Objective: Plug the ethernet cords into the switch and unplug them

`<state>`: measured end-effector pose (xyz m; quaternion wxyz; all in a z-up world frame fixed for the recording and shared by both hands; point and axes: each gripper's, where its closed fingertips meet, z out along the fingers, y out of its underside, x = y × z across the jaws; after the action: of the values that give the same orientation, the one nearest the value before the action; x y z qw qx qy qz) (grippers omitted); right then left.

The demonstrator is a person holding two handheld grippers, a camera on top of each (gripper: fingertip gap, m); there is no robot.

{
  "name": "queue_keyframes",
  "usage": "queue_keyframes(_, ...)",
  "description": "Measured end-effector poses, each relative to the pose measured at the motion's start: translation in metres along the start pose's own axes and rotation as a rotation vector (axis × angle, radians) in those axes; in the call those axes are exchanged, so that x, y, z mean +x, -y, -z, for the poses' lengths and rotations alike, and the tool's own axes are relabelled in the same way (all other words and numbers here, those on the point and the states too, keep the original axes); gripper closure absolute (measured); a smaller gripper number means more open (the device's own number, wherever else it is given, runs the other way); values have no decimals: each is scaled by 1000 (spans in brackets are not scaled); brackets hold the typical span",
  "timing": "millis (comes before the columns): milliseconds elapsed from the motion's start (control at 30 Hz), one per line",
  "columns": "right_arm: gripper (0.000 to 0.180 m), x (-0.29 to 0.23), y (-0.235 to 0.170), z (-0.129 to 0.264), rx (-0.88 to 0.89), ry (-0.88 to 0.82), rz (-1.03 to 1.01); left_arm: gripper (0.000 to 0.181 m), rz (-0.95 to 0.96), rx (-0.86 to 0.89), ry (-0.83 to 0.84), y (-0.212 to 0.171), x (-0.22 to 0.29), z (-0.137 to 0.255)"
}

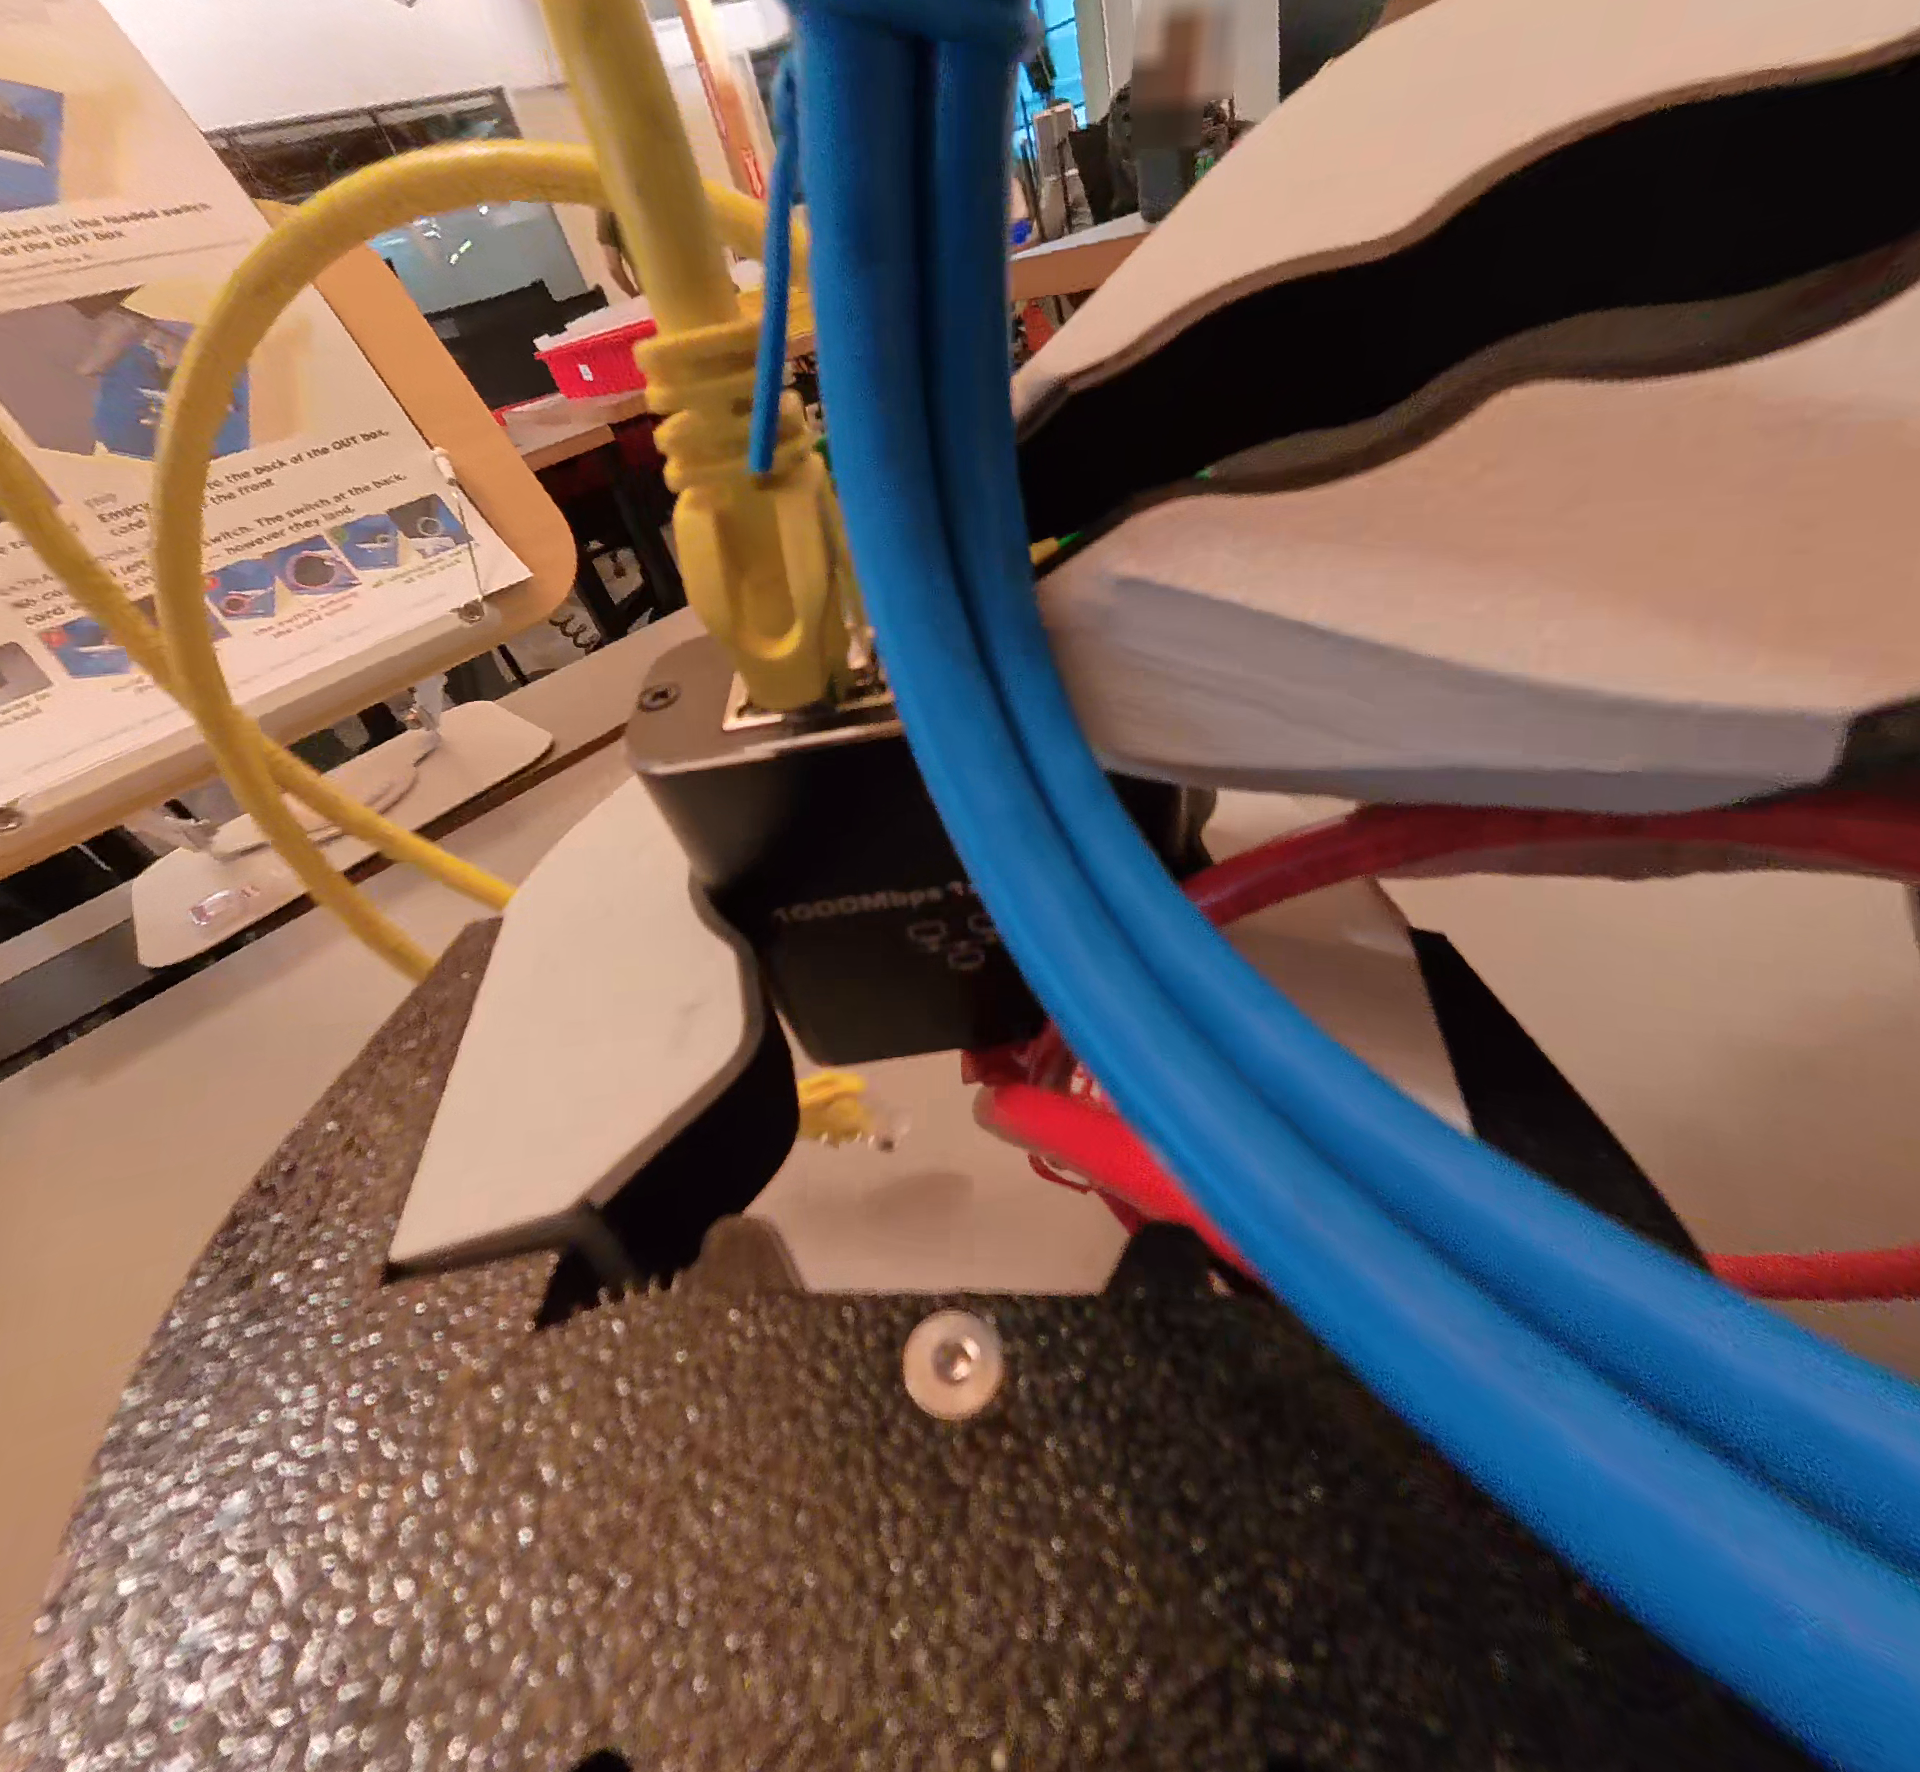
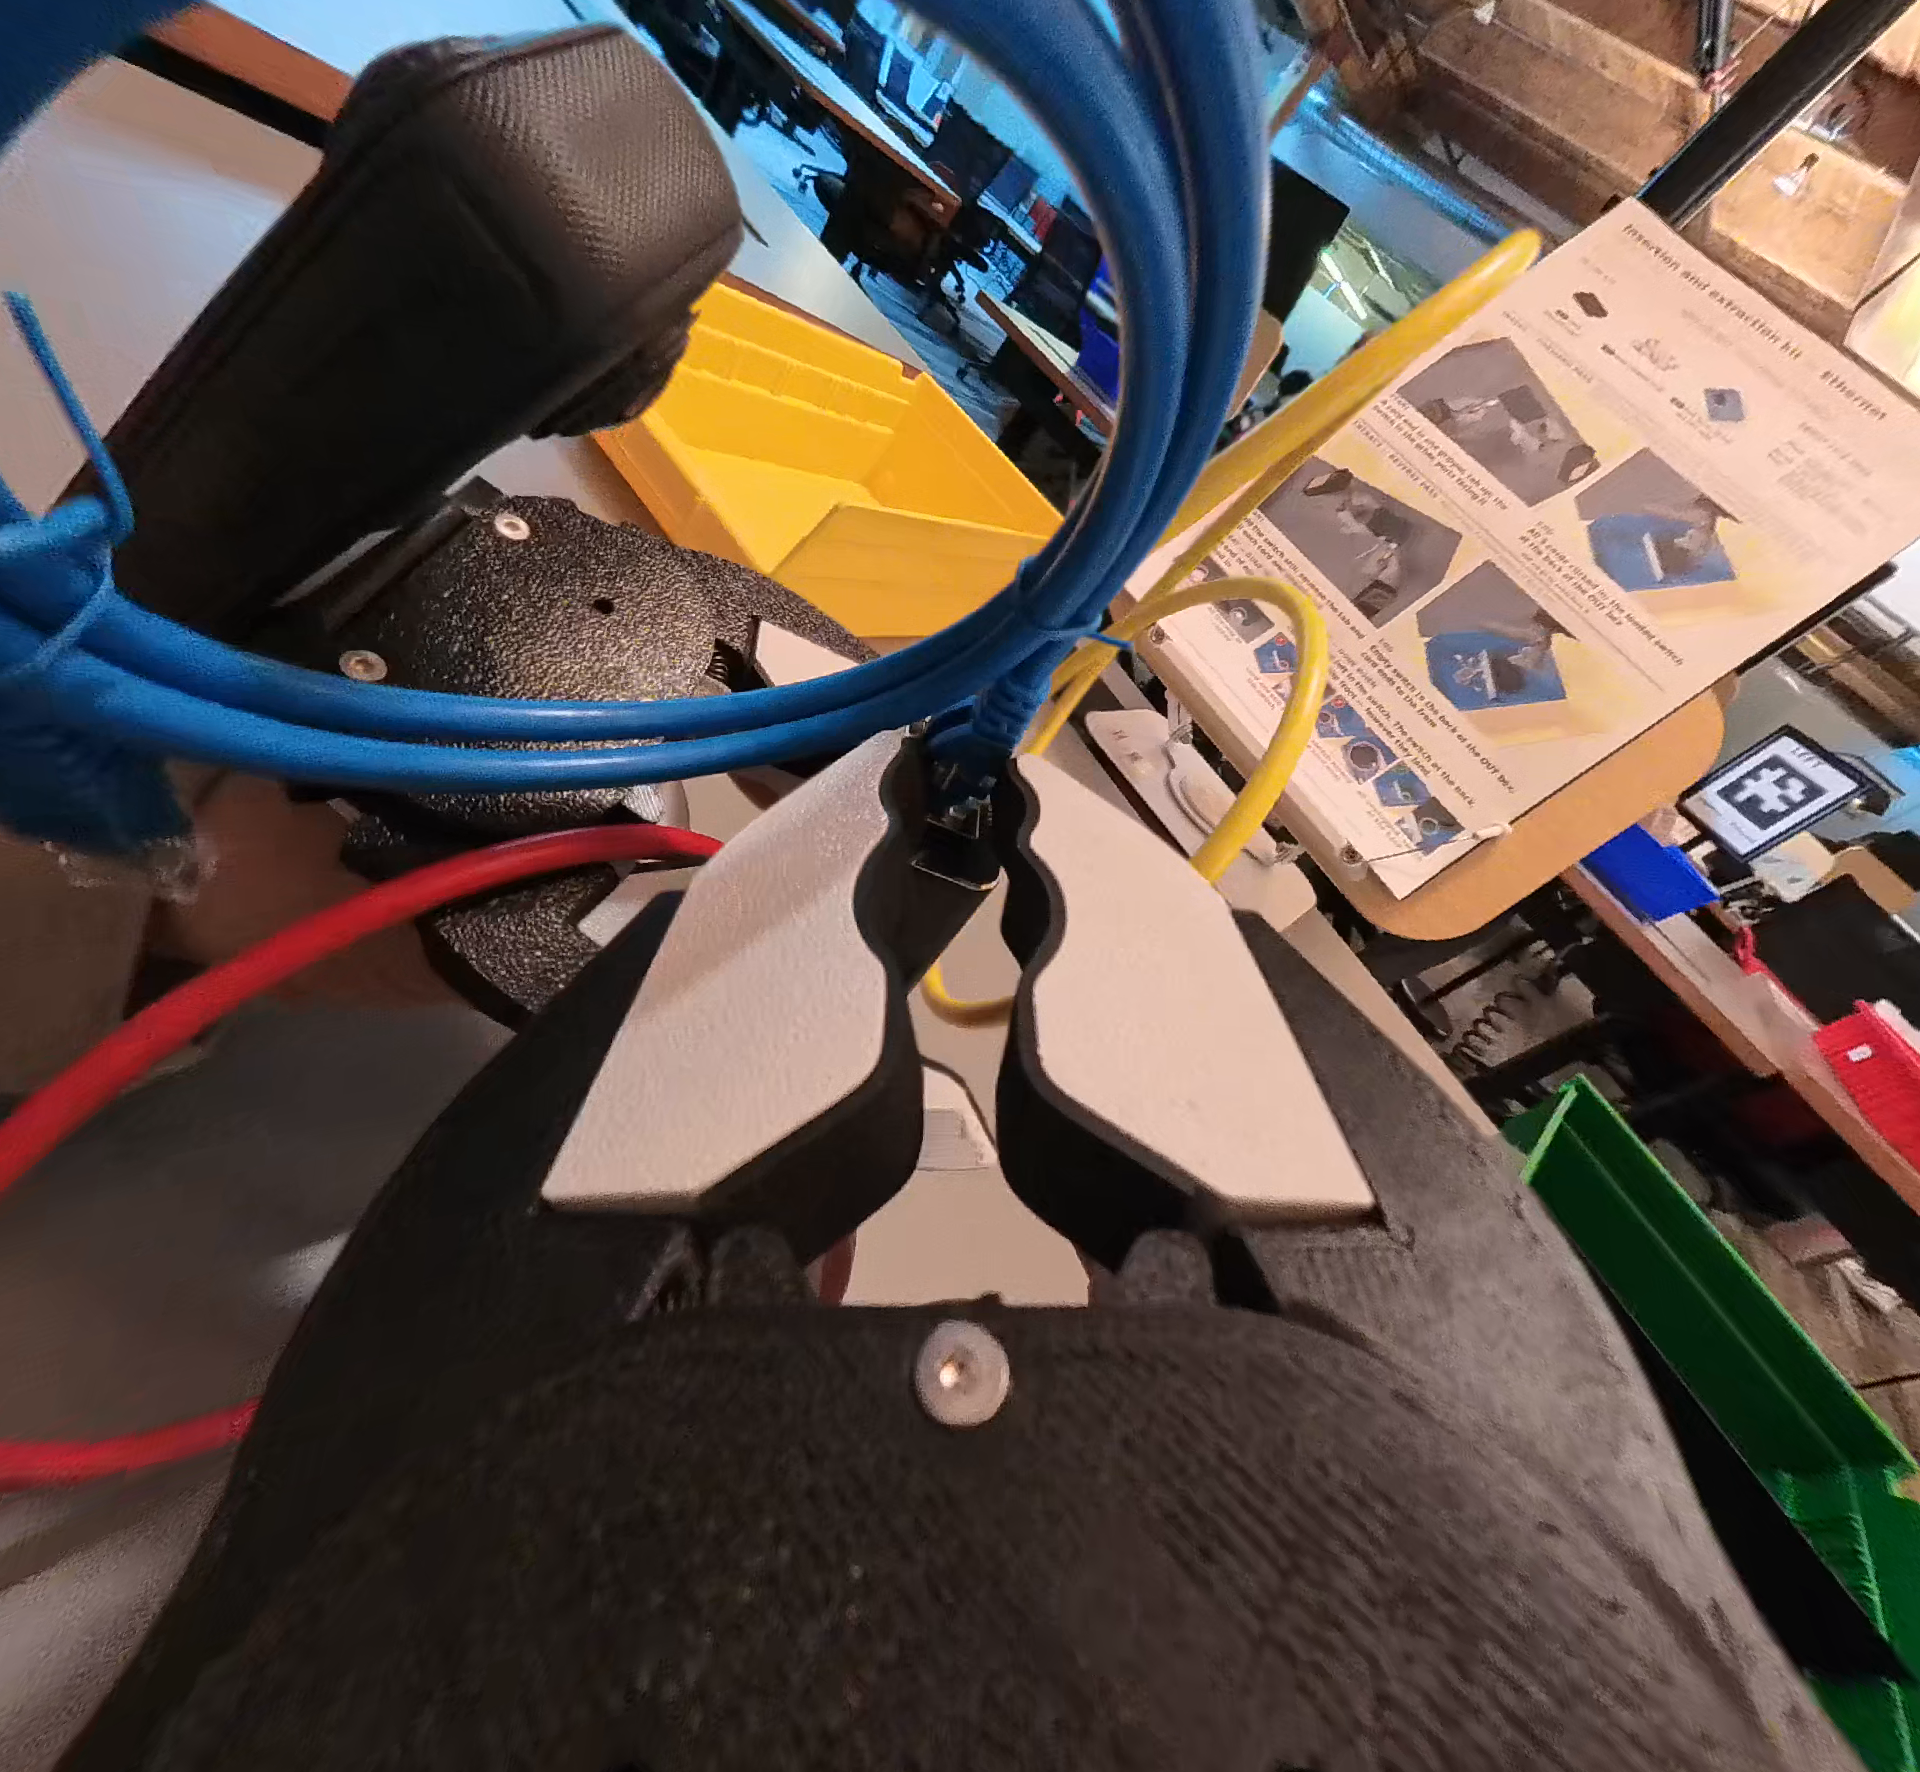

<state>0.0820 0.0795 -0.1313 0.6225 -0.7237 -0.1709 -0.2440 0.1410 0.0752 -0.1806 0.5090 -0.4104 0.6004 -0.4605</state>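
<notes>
In the left wrist view my left gripper (image 1: 883,901) is shut on the black switch (image 1: 831,849) and holds it with its port face up. A yellow cord (image 1: 758,579) is plugged into a port. A coiled blue cord (image 1: 1039,787) hangs in front and hides the other ports. My right gripper (image 2: 961,792) is shut on the blue cord's plug (image 2: 992,709), right at the switch's port face. I cannot tell whether the plug is seated. The right gripper's fingers (image 1: 1455,288) reach in from the right. A red cord (image 1: 1558,839) runs under them.
An instruction sheet on a wooden stand (image 2: 1558,527) stands behind the switch. A yellow bin (image 2: 852,475) is at the back left, a green bin (image 2: 1714,1359) at the right. A loose yellow plug (image 1: 831,1104) and a red plug (image 1: 1049,1109) lie on the table below the switch. The gap from one gripper's tips to the other's is roughly 7 cm.
</notes>
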Motion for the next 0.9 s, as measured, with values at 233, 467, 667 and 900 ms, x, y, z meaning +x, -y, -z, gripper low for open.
queue_keyframes(233, 165, 4, -1, 0, -55, 0, 163, 103, 85, 23, -67, 2, 7, -3)
queue_keyframes(467, 165, 5, 11, -3, -35, 61, 174, 103, 55, 64, -42, 12, -2, 3)
queue_keyframes(667, 166, -2, 12, -6, -57, 70, 146, 104, 63, 75, -57, 9, -2, 9)
queue_keyframes(900, 166, -4, 20, -4, -1, 104, -58, 102, -38, 100, 1, 13, -10, 17)
